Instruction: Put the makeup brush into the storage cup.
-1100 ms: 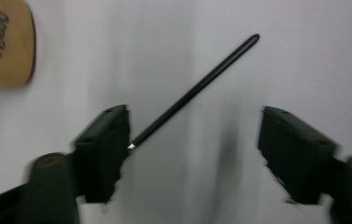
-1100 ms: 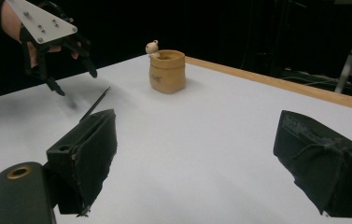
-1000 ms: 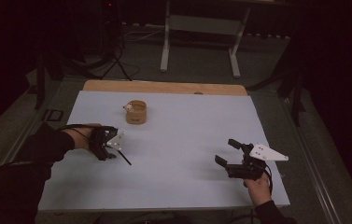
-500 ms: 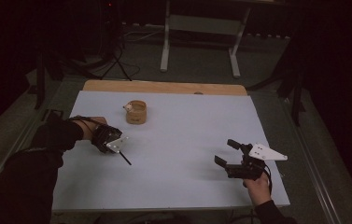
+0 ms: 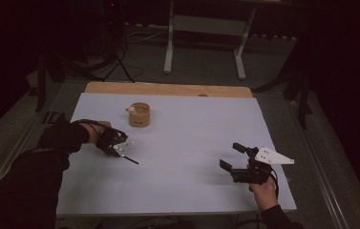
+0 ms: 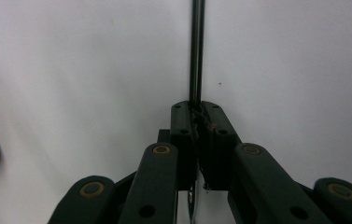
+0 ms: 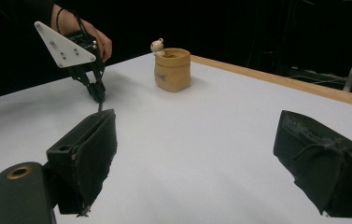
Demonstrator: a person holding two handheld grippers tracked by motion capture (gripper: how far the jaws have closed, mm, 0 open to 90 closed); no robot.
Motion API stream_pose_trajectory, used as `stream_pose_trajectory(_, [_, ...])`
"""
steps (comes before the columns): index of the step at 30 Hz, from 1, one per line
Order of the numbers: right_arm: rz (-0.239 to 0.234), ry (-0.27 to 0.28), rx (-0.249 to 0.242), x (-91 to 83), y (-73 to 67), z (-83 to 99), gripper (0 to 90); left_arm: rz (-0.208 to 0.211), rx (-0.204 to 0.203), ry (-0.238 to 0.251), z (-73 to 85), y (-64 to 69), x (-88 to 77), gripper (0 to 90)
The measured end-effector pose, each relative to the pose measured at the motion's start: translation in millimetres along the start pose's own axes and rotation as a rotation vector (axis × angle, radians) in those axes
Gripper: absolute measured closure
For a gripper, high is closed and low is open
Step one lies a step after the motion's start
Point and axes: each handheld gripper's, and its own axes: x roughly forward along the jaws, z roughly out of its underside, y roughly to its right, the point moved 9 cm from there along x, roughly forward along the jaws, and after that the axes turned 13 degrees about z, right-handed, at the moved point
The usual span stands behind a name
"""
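Left gripper has shifted toward the tan cup w/ no change to its grip: jaws pinched on a thin black rod, tip low over the bench. Right gripper unmoved, jaws spread wide, empty. Cup's label is too blurry to read; small figure sits at its rim.

Left gripper (clamped) on black rod

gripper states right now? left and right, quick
Left gripper: closed on a thin black rod, its tip toward the table.
Right gripper: open, holding nothing.
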Motion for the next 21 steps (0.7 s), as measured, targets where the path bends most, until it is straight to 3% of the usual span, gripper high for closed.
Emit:
stream_pose_trajectory(5, [0.001, 0.002, 0.002, -0.4, 0.4, -0.4, 13.1, 0.014, -0.034, -0.007, -0.3, -0.1, -4.7, 84.4])
stream_pose_trajectory(7, [0.002, 0.004, -0.002, -0.5, 0.2, -0.9, 13.1, 0.020, -0.056, 0.002, -1.9, 0.1, -12.0, 84.8])
stream_pose_trajectory(8, [0.001, 0.004, -0.002, -0.6, -0.1, -1.1, 13.1, 0.014, -0.085, 0.004, -2.2, -1.1, -16.2, 84.8])
stream_pose_trajectory(10, [0.001, 0.005, -0.004, -0.7, -0.6, -1.5, 13.1, 0.010, -0.096, -0.002, -4.1, -1.3, -25.4, 84.9])
stream_pose_trajectory(11, [0.001, 0.004, -0.005, -0.7, -0.8, -1.6, 13.1, 0.012, -0.136, 0.016, -6.7, -2.0, -29.8, 84.9])
stream_pose_trajectory(13, [-0.001, 0.005, -0.007, -0.9, -1.3, -1.9, 13.2, 0.024, -0.152, 0.041, -14.1, -1.0, -38.7, 85.0])
stream_pose_trajectory(14, [-0.001, 0.005, -0.008, -0.9, -1.5, -2.0, 13.2, 0.042, -0.197, 0.058, -18.4, -0.8, -42.4, 85.0])
stream_pose_trajectory(16, [-0.004, 0.009, -0.009, -0.9, -2.2, -2.6, 13.2, 0.043, -0.206, 0.066, -26.8, -0.3, -49.2, 85.0])
stream_pose_trajectory(17, [-0.005, 0.009, -0.010, -0.9, -2.6, -2.9, 13.2, 0.061, -0.234, 0.077, -31.4, 0.1, -52.3, 85.1])
stream_pose_trajectory(21, [-0.009, 0.010, -0.021, -0.7, -4.4, -3.5, 13.2, 0.060, -0.286, 0.093, -47.6, -2.6, -62.4, 85.2])
